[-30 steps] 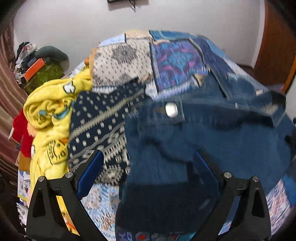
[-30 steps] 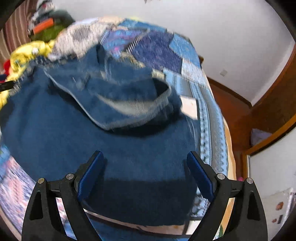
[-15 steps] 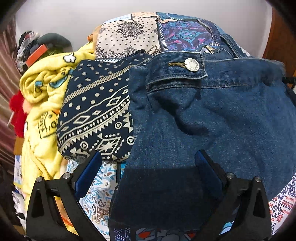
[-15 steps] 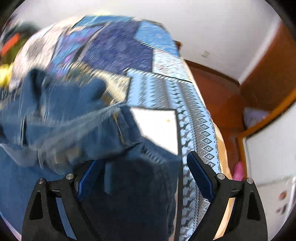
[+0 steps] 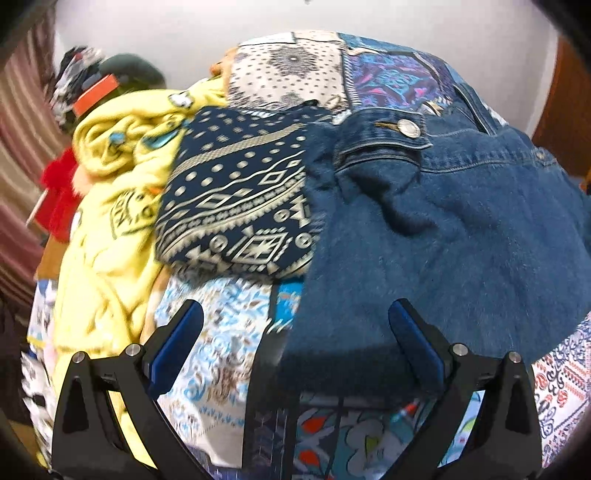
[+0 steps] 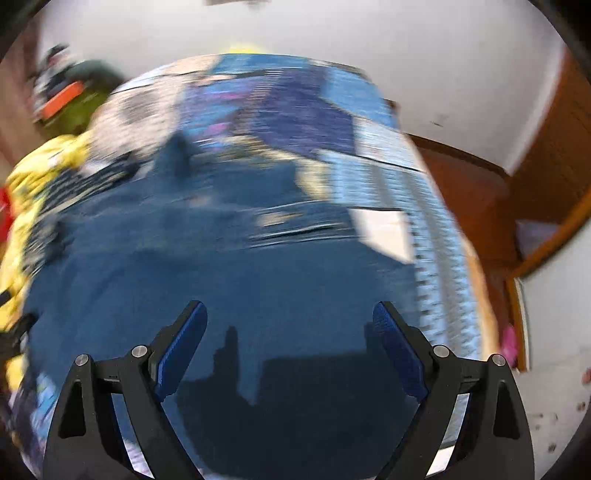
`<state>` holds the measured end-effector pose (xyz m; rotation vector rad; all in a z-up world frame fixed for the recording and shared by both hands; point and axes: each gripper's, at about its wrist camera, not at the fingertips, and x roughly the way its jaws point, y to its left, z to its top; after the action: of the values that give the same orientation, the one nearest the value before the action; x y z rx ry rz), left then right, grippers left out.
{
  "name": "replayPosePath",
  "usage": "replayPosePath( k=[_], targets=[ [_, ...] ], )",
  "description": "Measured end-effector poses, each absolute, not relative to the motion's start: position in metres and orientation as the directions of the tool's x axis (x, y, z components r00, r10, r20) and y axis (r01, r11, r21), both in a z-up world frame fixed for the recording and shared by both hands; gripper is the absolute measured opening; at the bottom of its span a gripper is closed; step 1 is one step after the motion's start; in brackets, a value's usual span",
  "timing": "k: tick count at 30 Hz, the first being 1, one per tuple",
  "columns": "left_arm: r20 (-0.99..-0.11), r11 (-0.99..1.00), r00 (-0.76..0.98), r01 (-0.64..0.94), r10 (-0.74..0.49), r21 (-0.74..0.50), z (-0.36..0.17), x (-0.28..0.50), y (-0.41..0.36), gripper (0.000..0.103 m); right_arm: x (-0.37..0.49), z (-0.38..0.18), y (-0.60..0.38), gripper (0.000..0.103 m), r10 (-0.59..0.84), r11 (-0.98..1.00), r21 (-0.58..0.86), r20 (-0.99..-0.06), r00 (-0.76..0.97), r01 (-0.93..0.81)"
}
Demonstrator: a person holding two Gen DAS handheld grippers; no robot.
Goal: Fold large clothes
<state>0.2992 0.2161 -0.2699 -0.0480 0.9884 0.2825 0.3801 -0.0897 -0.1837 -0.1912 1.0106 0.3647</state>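
A bed covered by a patchwork quilt of blue, purple, cream and floral printed squares (image 5: 388, 70) fills both views, with a plain white wall (image 5: 221, 29) behind its far end. On the quilt lies a dark blue denim garment with a metal button at its waistband (image 5: 443, 229) — it spreads over the right part of the left wrist view and across the middle of the right wrist view (image 6: 240, 288), which is heavily blurred. Touching its left edge is a folded navy cloth with cream geometric print (image 5: 240, 199), and beside that a crumpled yellow fleece blanket with cartoon print (image 5: 110, 192) that runs down the bed's left side. Further left sit a red fabric item (image 5: 59, 192) and, near the wall, a dark pile with an orange strip (image 5: 96, 92); striped curtains (image 5: 18, 147) hang at the edge. In the right wrist view a brown wooden floor (image 6: 469, 184) and wood panelling (image 6: 554, 147) lie to the right of the bed.

The left tool (image 5: 295, 339) hangs above the quilt at the denim's near left edge, its blue-padded fingers wide apart and holding nothing. The right tool (image 6: 290, 339) hangs over the denim — likewise spread wide, nothing gripped.
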Motion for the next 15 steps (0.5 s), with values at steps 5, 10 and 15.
replayPosePath(
  k=[5,10,15],
  targets=[
    [-0.846,0.948,0.48,-0.306,0.232,0.087,-0.272,0.275,0.231,0.102,0.34,-0.192,-0.036,0.09,0.333,0.849,0.09,-0.856,0.395,-0.521],
    [-0.836,0.93,0.482,-0.359,0.262,0.084,-0.271,0.245,0.238,0.101,0.322,-0.212,-0.001,0.09,0.303,0.809,0.02,-0.871,0.387,-0.587],
    [-0.831,0.942,0.531,-0.335,0.164,-0.029,-0.267,0.225,0.224,0.101,0.318,-0.227,-0.016,0.09,0.225,0.813,-0.078,-0.871,0.436,-0.577]
  ],
)
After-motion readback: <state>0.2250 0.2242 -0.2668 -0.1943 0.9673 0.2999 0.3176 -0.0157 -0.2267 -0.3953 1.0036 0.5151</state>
